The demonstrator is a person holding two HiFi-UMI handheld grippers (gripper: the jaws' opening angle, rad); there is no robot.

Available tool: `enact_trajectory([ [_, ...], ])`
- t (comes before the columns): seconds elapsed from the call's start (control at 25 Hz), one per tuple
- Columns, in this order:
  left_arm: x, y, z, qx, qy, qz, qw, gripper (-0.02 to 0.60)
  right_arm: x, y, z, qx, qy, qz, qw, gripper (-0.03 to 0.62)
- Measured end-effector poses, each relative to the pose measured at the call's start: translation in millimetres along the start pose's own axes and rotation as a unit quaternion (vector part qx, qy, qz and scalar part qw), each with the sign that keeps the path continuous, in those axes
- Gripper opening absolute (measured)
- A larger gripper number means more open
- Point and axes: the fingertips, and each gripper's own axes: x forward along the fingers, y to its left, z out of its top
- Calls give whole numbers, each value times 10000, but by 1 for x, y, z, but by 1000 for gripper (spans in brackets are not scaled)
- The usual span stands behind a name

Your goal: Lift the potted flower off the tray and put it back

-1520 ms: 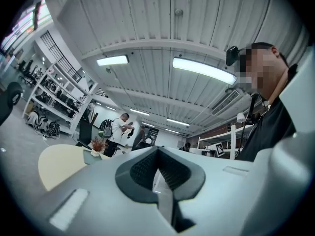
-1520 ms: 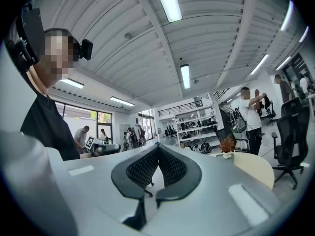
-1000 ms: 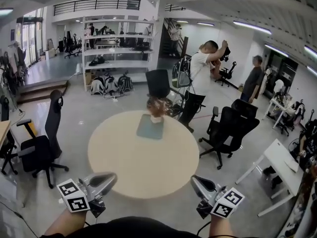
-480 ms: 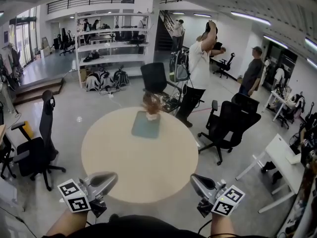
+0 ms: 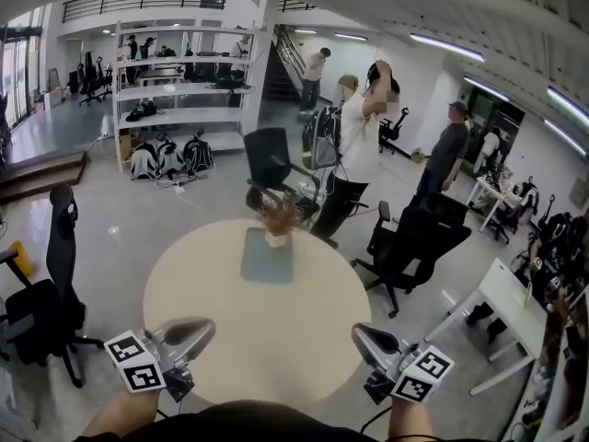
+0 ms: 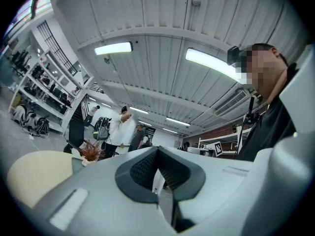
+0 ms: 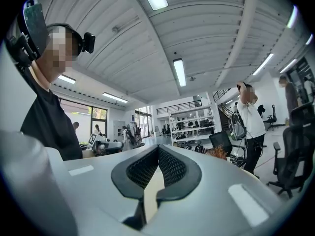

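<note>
We've stepped nearer the tabletop (image 5: 258, 330); left hand-held gripper (image 5: 189, 334) and right hand-held gripper (image 5: 370, 341) ride closed and empty, since the potted flower (image 5: 276, 221) on its tray (image 5: 265, 263) is still well beyond reach.

Round beige table (image 5: 258, 325) right in front of me. Black office chair (image 5: 269, 155) past its far edge, another chair (image 5: 414, 242) to my right, a third chair (image 5: 57, 265) to my left. White shelving rack (image 5: 179, 90) back left, backpacks (image 5: 170, 157) on the floor below. Person in white shirt (image 5: 354, 150) beyond the table, arms up at head. Person in dark shirt (image 5: 444, 150) further right. White desk (image 5: 506, 302) far right.
</note>
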Motion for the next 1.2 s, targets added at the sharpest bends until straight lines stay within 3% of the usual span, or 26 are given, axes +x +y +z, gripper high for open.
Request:
enact_trajectory([
  [0.32, -35, 88, 29, -108, 32, -97, 9999, -6, 89, 23, 3, -44, 86, -188, 9998, 15],
  [0.68, -25, 136, 21, -283, 102, -120, 9995, -6, 130, 8, -4, -35, 325, -259, 9991, 15],
  [0.96, 41, 147, 13, -71, 127, 151, 9998, -6, 131, -66, -5, 61, 264, 128, 9996, 15],
  [1.2, 97, 144, -9, -59, 146, 859, 9962, -6, 130, -152, -13, -226, 278, 579, 9977, 15],
])
